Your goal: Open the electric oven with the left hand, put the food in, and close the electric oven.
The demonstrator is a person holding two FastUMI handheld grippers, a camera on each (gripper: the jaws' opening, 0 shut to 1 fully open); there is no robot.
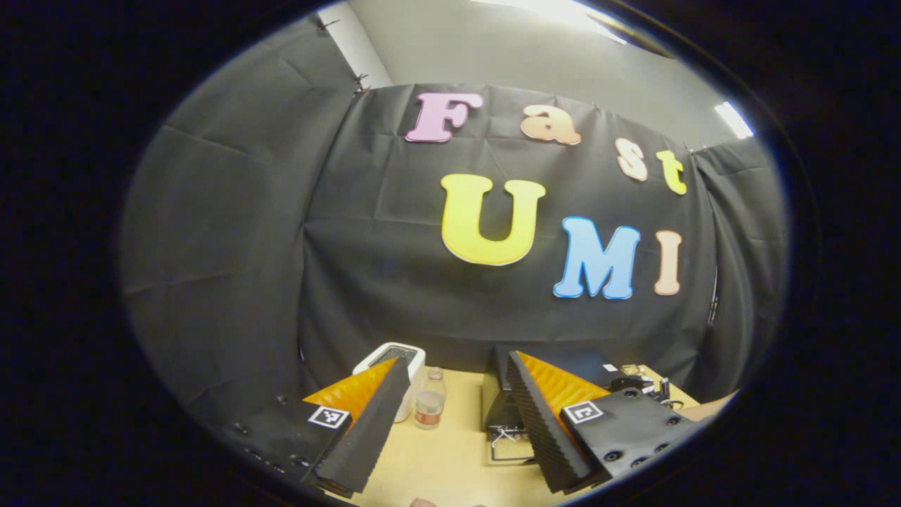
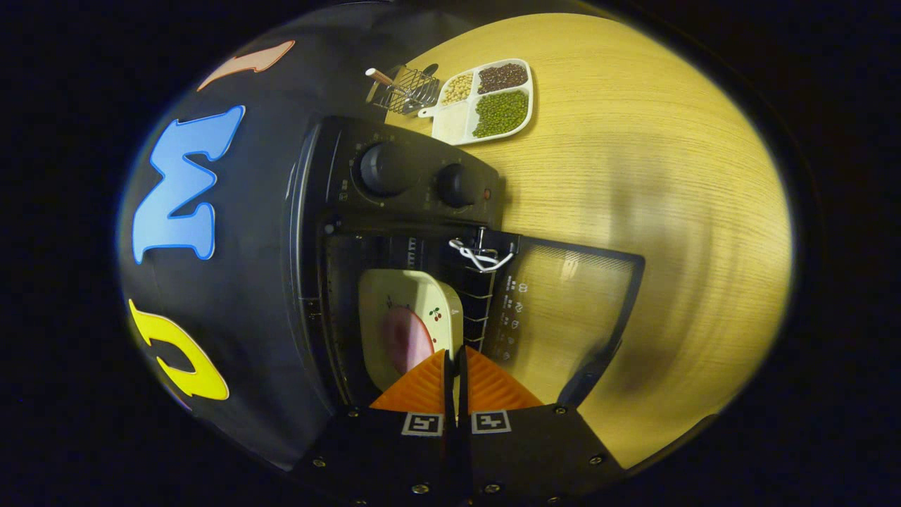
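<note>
The black electric oven (image 2: 394,176) has its glass door (image 2: 563,310) swung fully open over the wooden table. Inside the cavity sits a cream plate (image 2: 422,292) carrying a pink piece of food (image 2: 407,338). My right gripper (image 2: 455,355) reaches into the opening, its fingers pressed together on the plate's near rim. My left gripper (image 1: 457,359) is held high, open and holding nothing, pointing at the booth wall. Below it the oven (image 1: 496,412) shows beside one finger.
A white divided tray of beans (image 2: 486,98) and a wire basket (image 2: 408,88) lie on the table beyond the oven. A small bottle (image 1: 429,405) and a white appliance (image 1: 391,355) stand to the oven's left. Cables (image 1: 647,384) lie at the far right.
</note>
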